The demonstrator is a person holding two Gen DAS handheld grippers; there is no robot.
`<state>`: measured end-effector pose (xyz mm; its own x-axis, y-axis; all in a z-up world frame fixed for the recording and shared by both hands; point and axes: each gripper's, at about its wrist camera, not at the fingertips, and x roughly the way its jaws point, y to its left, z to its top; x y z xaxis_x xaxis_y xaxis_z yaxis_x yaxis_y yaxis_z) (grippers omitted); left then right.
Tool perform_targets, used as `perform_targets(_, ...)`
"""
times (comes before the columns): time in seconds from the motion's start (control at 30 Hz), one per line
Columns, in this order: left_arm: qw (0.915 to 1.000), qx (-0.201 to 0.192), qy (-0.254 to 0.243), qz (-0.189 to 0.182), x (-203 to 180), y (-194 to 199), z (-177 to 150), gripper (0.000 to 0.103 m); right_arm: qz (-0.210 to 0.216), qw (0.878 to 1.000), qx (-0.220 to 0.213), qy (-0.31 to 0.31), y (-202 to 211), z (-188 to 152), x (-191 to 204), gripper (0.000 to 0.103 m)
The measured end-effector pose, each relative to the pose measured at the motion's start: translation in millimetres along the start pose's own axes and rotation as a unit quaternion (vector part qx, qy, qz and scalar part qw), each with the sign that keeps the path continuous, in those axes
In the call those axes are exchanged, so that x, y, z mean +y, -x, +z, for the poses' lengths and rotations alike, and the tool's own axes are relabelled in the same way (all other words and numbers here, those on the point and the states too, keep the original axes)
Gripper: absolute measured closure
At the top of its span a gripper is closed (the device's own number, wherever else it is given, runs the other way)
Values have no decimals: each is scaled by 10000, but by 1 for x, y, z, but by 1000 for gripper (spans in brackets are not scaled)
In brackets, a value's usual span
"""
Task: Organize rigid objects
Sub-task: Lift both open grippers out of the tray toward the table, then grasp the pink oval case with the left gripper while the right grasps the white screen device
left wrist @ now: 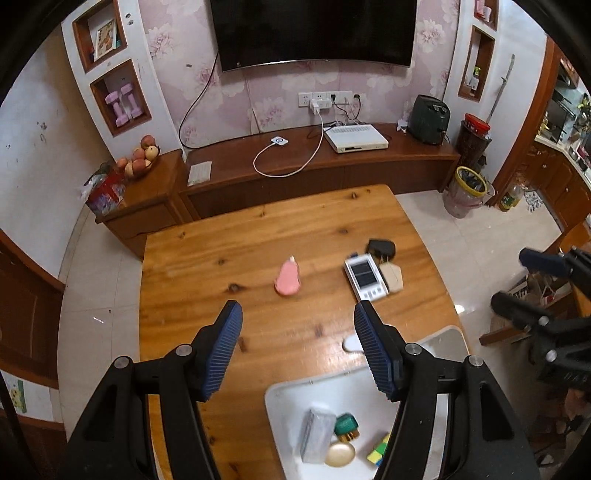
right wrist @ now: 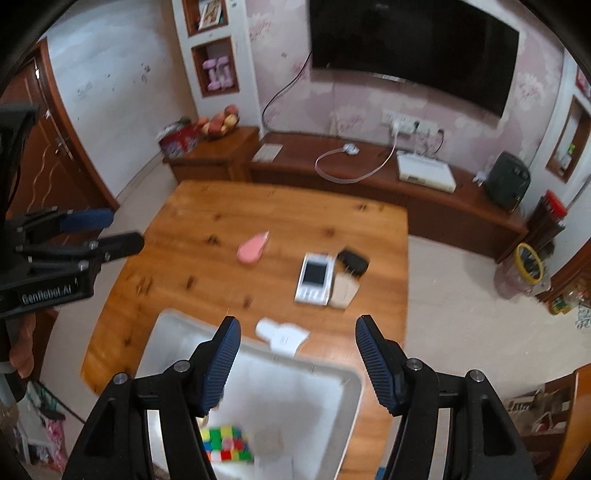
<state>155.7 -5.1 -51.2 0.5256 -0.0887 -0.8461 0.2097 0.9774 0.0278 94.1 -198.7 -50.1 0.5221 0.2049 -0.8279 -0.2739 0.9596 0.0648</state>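
Surface: wooden surface (left wrist: 258, 236), white bin (right wrist: 347, 391) lower frame.
Left tool (left wrist: 297, 350): spread wide, empty.
Right tool (right wrist: 297, 363): spread wide, empty.

We read only one marking with any confidence: on the black body of the left claw (right wrist: 105, 230), seen at the left edge of the right wrist view, raised lettering spells "GenRobot.AI", slightly blurred but legible. In the left wrist view the dark housing of the right claw (left wrist: 517, 280) carries faint characters near the right edge, too dim for us to make out. The white device (left wrist: 365, 278) with a screen on the surface has small buttons whose labels are too small to tell. The television (left wrist: 314, 29) shows a tiny logo on its lower bezel that we cannot read.
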Motion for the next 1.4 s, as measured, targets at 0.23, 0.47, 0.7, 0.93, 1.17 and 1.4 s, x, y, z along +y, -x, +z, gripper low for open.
perform_targets(0.23, 9999, 131, 38, -31, 14, -31, 39, 33, -49, 9997, -107, -196, -19, 59, -15, 30)
perform_targets(0.47, 9969, 793, 0, -3, 19, -117, 49, 33, -44, 9990, 334, -308, -87, 90, -20, 30)
perform_targets(0.7, 9886, 1507, 3, -54, 21, -204, 25, 33, -42, 9917, 1105, -649, -178, 87, -34, 30)
perform_targets(0.93, 9788, 2022, 161, -281, 22, -264, 2, 33, 167, 9779, 1842, -978, -256, 72, -39, 30)
perform_targets(1.17, 9753, 2147, 287, -444, 19, -285, -4, 33, 180, 9673, 2288, -1076, -303, 60, -34, 30)
perform_targets(1.4, 9746, 2147, 436, -460, 22, -297, -5, 33, 16, 9656, 2455, -856, -324, 58, -23, 29)
